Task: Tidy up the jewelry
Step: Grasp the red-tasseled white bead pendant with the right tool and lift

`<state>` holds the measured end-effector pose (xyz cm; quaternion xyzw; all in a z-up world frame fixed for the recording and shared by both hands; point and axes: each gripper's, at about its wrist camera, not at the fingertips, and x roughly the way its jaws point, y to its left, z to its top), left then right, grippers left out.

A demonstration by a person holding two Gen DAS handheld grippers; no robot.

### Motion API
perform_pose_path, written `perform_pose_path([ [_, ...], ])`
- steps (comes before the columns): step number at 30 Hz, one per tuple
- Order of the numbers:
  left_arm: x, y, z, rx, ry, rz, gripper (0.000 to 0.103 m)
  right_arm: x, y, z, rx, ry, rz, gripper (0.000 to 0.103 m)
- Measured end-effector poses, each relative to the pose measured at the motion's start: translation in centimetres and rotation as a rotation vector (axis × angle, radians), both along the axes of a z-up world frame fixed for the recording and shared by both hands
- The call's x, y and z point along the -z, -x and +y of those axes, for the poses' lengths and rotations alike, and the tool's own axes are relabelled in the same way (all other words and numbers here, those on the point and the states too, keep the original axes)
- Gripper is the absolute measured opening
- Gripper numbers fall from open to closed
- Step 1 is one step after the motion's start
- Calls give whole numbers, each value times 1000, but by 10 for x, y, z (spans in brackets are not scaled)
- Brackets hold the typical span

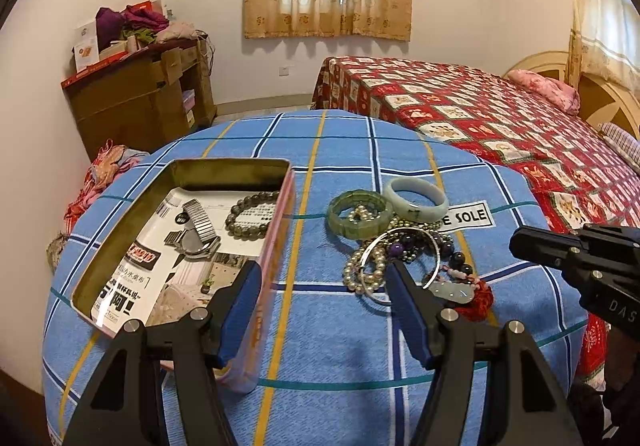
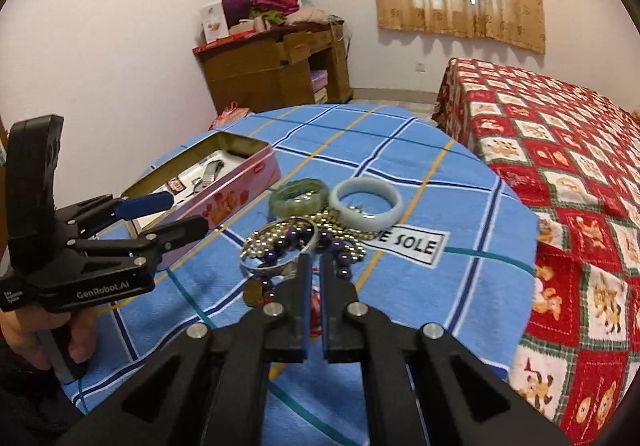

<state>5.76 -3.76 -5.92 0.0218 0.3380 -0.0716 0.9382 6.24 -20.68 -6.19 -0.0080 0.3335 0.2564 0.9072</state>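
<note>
Jewelry pile [image 1: 404,246] sits on the blue checked cloth [image 1: 340,346], just right of the tin [image 1: 276,230] (watch, bead bracelet inside). Left gripper [image 1: 320,282] spread wide, empty. Right gripper [image 2: 315,260] nearly clenched, gripping nothing visible. Lift one untangled piece, bangle [image 2: 366,205] first.

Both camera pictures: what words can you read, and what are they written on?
"E SOLE": white label on the blue checked cloth, start hidden by jewelry.
"GenRobot.AI": side of the left gripper.
"DAS": right gripper, cut off.
Paper in the tin: too blurred.
</note>
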Motion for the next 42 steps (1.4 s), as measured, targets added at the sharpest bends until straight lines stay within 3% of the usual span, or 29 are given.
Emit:
perform_pose_path([
  [7,1,2,-15,33,-27,-8,65,11,-3,1,-17,28,42,6],
  [9,2,1,-15,32,-26,-2,65,13,-2,2,-21,26,51,27],
  [10,3,0,-14,29,-23,0,65,14,-1,3,-28,19,52,46],
  [15,4,-2,-11,25,-12,11,65,24,2,16,-49,93,61,47],
  [18,7,-2,-14,37,-17,21,65,33,-3,18,-41,118,84,40],
  [19,7,-2,-16,43,-19,23,65,34,-4,18,-41,117,91,32],
  [20,8,-2,-17,48,-21,24,65,35,-6,19,-45,112,97,15],
  [23,8,-1,-19,61,-25,23,65,29,-2,14,-48,83,86,6],
  [30,9,-3,-23,79,-18,29,65,-4,8,-6,-5,6,5,4],
  [34,10,-3,-26,82,-15,30,65,2,4,0,-10,48,32,4],
  [36,10,-4,-24,73,-7,35,65,12,2,7,-10,73,57,20],
  [37,10,-4,-24,70,-5,37,65,15,1,8,-16,70,67,44],
  [38,11,-4,-22,66,-3,38,65,18,1,10,-22,64,70,56],
  [42,10,-3,-19,57,6,41,65,25,0,15,-32,98,77,51],
])
